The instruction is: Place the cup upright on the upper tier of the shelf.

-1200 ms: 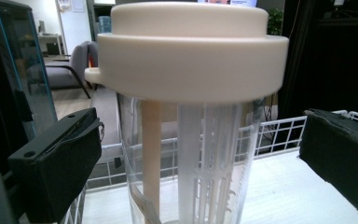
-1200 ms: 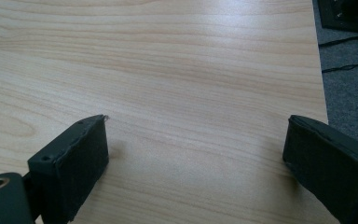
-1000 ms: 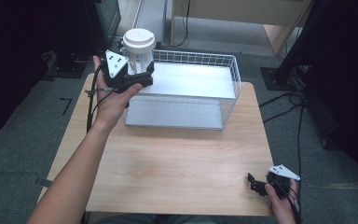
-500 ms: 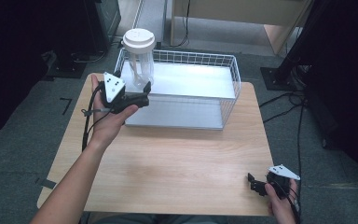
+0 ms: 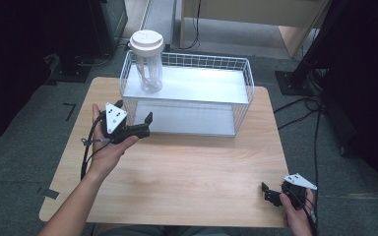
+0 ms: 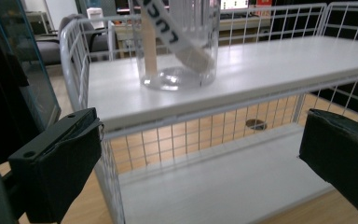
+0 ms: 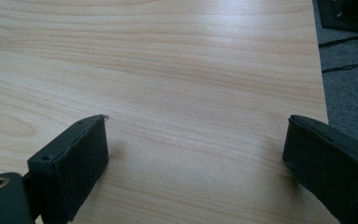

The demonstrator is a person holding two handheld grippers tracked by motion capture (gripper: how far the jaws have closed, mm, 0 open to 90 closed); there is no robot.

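The left gripper [image 5: 145, 124] hung with jaws spread wide, nothing between them, just before the wire rack [image 5: 241, 105]. The lidded jar [image 5: 148, 61] stood upright ahead and above it on the rack's upper shelf, well apart from the right gripper [image 5: 268, 192], spread low over the worktop [image 5: 192, 172].

We find the worktop [image 5: 187, 162] evenly lit from overhead, surroundings toward nine and three o'clock nearly black. Glare whitens the basket shelf [image 5: 197, 83]. Near jaws appear soft, shadows faint.
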